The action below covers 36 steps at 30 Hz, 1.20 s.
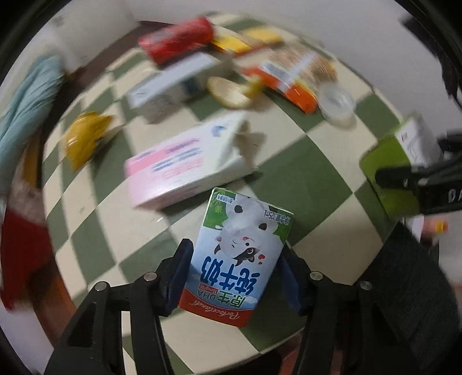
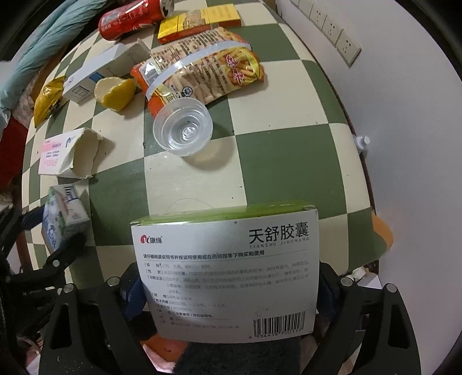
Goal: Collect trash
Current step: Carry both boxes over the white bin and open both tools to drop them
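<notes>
Left view blurred bar the milk carton (image 1: 235, 259), clamped in left gripper (image 1: 234, 277) at 6 o'clock; right gripper (image 2: 231, 291) grips medicine box (image 2: 228, 277), pads mostly hidden; clear cup (image 2: 182, 127) empty.

- Your widest open stretch is the checkered tablecloth (image 2: 260, 161) between the clear plastic cup (image 2: 182, 130) and the wall (image 2: 404, 144)
- The far end is crowded: red can (image 2: 130, 18), yellow packs (image 2: 199, 24), fries bag (image 2: 202, 75) and lemon peel (image 2: 115, 92) lie close together
- The torn pink box (image 2: 68, 155) blocks the left side
</notes>
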{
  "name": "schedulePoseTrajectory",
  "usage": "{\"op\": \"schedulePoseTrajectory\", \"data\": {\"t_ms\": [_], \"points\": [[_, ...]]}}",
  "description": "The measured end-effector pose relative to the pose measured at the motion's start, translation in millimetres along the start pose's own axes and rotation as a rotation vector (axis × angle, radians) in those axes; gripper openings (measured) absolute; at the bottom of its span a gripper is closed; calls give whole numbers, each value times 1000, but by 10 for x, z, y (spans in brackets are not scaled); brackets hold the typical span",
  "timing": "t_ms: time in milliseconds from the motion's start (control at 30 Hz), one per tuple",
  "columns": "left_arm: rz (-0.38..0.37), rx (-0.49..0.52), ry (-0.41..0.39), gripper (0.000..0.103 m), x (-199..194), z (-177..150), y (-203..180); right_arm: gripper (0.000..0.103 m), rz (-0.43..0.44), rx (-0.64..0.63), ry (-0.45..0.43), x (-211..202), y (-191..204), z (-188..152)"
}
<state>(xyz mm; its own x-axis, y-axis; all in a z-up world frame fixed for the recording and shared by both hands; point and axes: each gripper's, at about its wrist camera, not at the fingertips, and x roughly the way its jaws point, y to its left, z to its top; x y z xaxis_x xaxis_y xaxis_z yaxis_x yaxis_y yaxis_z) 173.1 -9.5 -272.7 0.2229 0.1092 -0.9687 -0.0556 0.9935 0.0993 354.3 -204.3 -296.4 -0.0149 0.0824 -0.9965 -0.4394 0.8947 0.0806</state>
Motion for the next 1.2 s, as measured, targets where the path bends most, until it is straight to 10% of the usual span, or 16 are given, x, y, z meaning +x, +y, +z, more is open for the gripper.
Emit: {"op": "schedulePoseTrajectory", "data": {"t_ms": [367, 633, 900, 1200], "points": [[88, -539, -249, 53, -1063, -663, 1127, 91, 151, -101, -184, -804, 927, -218], [118, -861, -338, 53, -1602, -1893, 2298, 91, 383, -331, -208, -1292, 2764, -550], [-24, -1225, -211, 53, -741, -3449, 3503, 91, 422, -559, -32, -458, 4837, -919], [-215, -1392, -96, 57, 202, -4000, 3941, 91, 294, -579, 183, 808, 6107, -965]]}}
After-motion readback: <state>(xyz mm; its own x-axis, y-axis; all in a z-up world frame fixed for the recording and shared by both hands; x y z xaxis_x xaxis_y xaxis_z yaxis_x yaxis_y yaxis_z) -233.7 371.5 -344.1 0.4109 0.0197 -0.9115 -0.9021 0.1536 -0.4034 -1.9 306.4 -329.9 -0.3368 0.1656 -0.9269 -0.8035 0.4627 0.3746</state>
